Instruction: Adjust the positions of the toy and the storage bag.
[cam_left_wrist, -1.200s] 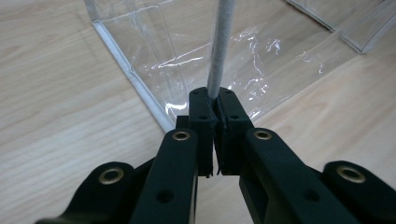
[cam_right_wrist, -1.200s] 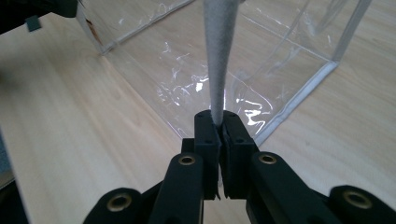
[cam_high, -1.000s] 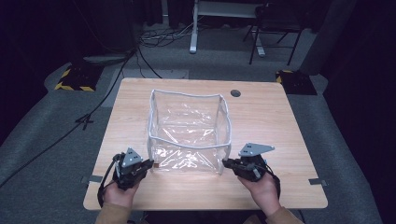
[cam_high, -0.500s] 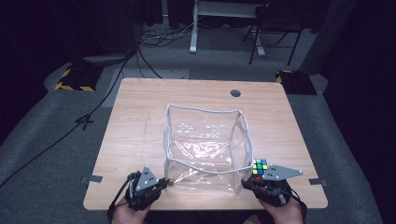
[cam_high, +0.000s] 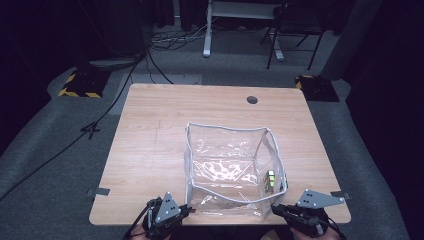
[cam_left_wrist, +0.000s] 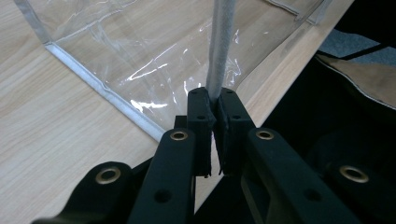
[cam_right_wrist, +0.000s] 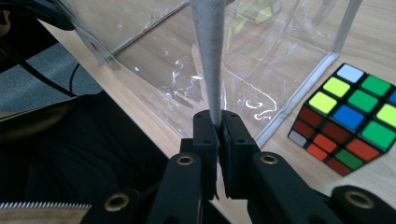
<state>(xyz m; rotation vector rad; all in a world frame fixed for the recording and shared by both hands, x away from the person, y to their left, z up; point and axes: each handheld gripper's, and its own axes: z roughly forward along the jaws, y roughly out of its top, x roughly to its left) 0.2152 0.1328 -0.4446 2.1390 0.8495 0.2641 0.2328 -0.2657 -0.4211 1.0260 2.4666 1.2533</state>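
A clear plastic bag (cam_high: 225, 170) with a white rim stands open near the table's front edge. My left gripper (cam_high: 188, 208) is shut on the white rim (cam_left_wrist: 219, 51) at the bag's near left corner. My right gripper (cam_high: 274, 209) is shut on the rim (cam_right_wrist: 210, 56) at the near right corner. The pinched rim rises straight out of each pair of jaws, left gripper (cam_left_wrist: 212, 95) and right gripper (cam_right_wrist: 217, 119). A colour-tiled puzzle cube (cam_right_wrist: 348, 119) sits on the wood just outside the bag's right wall. In the high view the cube (cam_high: 270, 181) appears through the leaning plastic.
The wooden table (cam_high: 150, 140) has a round cable hole (cam_high: 252, 99) at the back right. Its front edge lies directly under both grippers. Cables, a desk frame and a chair stand on the floor beyond the table.
Both grippers have drawn back toward the table's front edge, dragging the bag with them and a little to the right. The cube has come into sight at the bag's right side.
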